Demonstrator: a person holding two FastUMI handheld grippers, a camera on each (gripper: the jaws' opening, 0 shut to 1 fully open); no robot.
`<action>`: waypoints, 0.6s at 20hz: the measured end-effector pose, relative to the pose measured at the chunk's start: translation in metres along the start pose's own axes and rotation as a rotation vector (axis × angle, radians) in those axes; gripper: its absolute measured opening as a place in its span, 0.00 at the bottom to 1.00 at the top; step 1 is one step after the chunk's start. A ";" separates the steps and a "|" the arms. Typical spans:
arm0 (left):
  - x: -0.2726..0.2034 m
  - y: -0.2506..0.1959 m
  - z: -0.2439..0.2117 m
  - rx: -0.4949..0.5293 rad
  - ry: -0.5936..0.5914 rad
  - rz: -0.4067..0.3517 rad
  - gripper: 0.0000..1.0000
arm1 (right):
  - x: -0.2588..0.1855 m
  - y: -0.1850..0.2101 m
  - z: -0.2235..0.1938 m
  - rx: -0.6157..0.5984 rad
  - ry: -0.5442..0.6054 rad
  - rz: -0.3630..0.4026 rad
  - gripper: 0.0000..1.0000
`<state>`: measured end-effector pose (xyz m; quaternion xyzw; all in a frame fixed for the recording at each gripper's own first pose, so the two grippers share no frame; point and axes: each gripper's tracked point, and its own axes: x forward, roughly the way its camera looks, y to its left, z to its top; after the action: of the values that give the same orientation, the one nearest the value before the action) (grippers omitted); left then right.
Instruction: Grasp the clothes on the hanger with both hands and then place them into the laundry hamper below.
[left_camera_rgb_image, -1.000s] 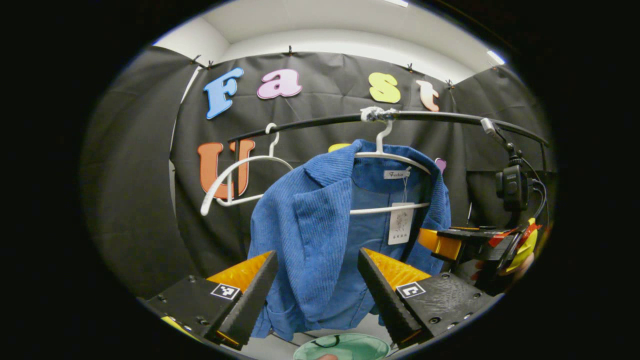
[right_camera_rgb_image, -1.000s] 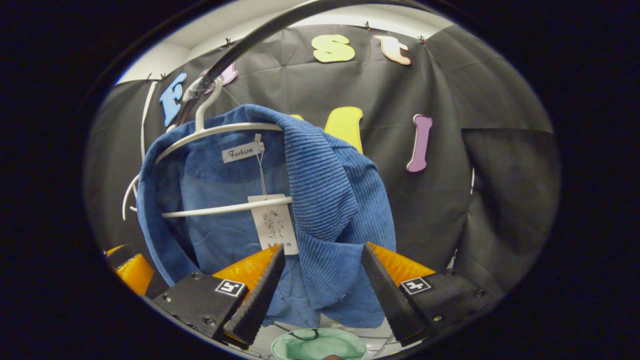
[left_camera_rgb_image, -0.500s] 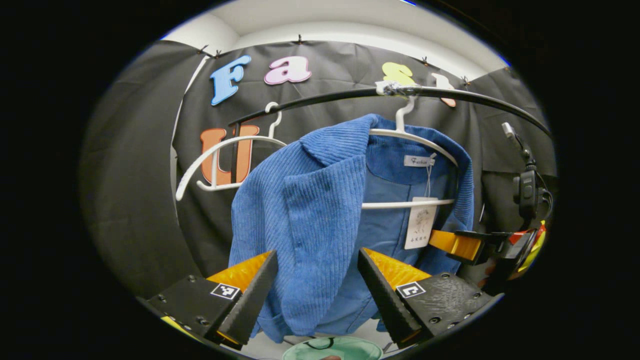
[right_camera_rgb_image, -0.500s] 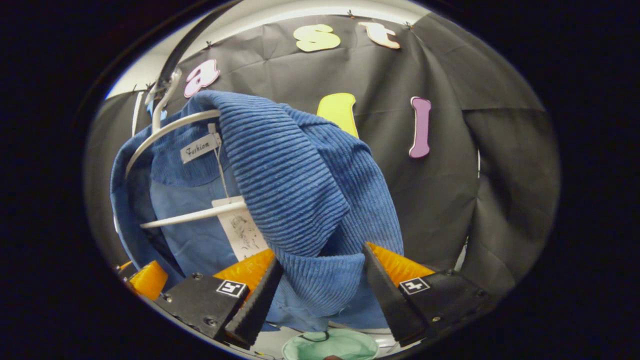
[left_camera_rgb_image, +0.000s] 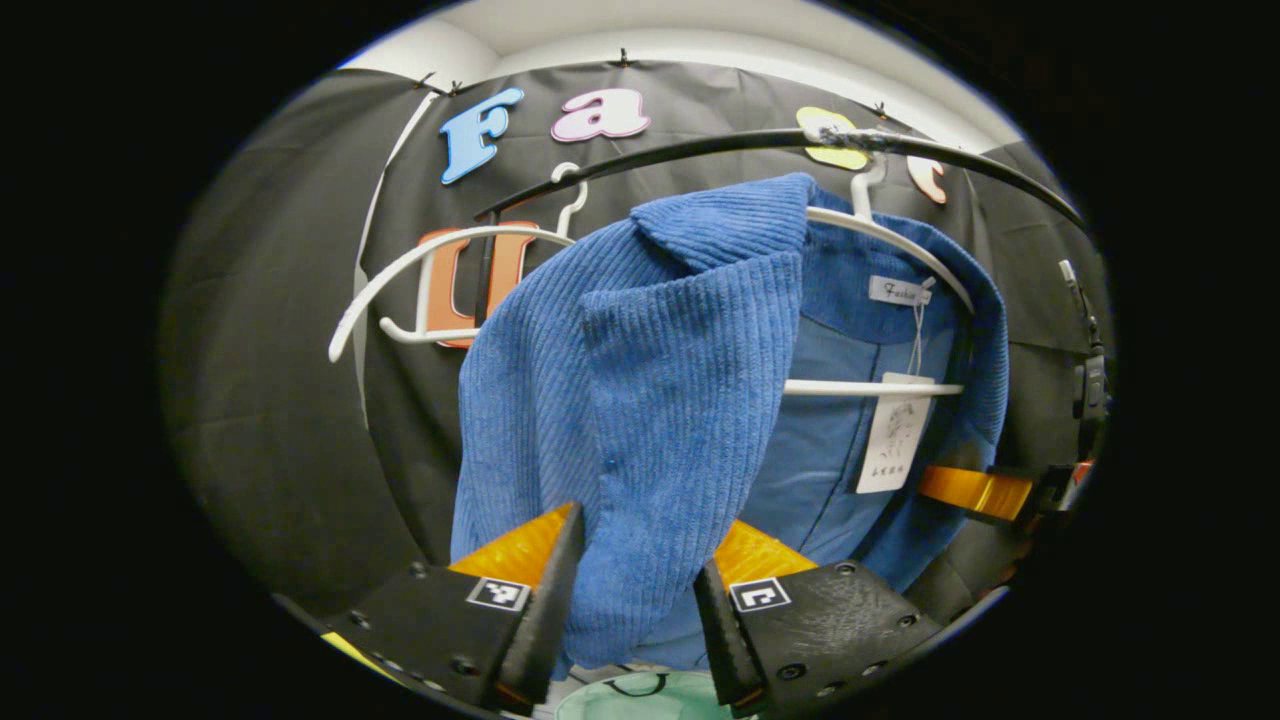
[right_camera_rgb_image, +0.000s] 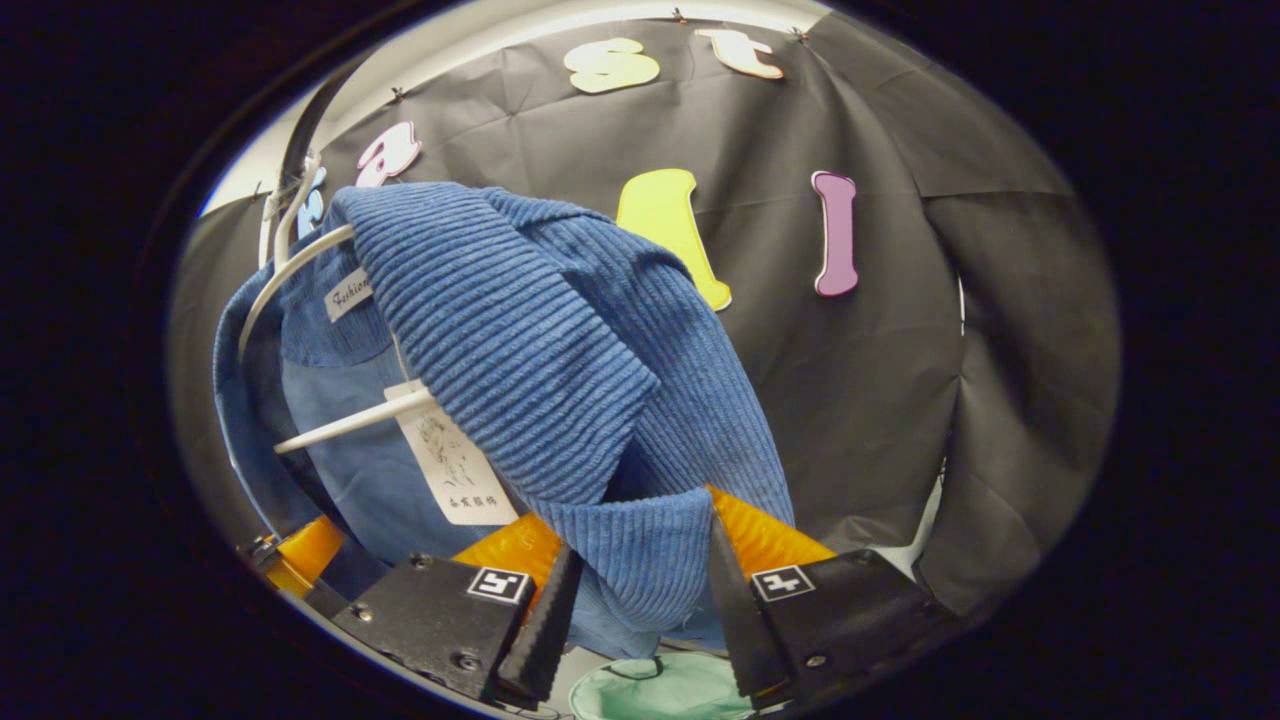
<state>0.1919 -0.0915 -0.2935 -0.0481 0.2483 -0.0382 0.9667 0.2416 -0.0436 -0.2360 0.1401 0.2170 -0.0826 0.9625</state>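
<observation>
Blue corduroy jacket (left_camera_rgb_image: 650, 400) hangs open-fronted on a white plastic hanger (left_camera_rgb_image: 880, 235), hooked over a black rail (left_camera_rgb_image: 700, 148); collar label and paper swing tag (left_camera_rgb_image: 893, 445) visible inside. Front panels droop forward, ribbed, lining smoother. In the right gripper view the jacket (right_camera_rgb_image: 520, 340) drapes off the hanger (right_camera_rgb_image: 350, 420). Pale green hamper (right_camera_rgb_image: 655, 690) sits directly below, rim partly visible.

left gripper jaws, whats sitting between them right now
In the left gripper view, the front panel of the blue corduroy jacket hangs between the jaws of the left gripper. The jacket is on the white hanger.
</observation>
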 end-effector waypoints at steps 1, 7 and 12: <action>0.001 0.002 0.003 0.008 0.006 0.009 0.52 | 0.000 -0.002 0.001 0.000 -0.001 -0.002 0.63; 0.001 0.007 -0.005 -0.018 0.030 -0.015 0.07 | -0.006 -0.018 0.006 0.012 -0.006 -0.009 0.31; -0.014 0.015 0.005 -0.021 0.023 -0.031 0.04 | -0.019 -0.025 0.020 0.053 -0.022 0.026 0.13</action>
<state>0.1832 -0.0745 -0.2842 -0.0615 0.2588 -0.0513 0.9626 0.2268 -0.0718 -0.2158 0.1673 0.2022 -0.0773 0.9618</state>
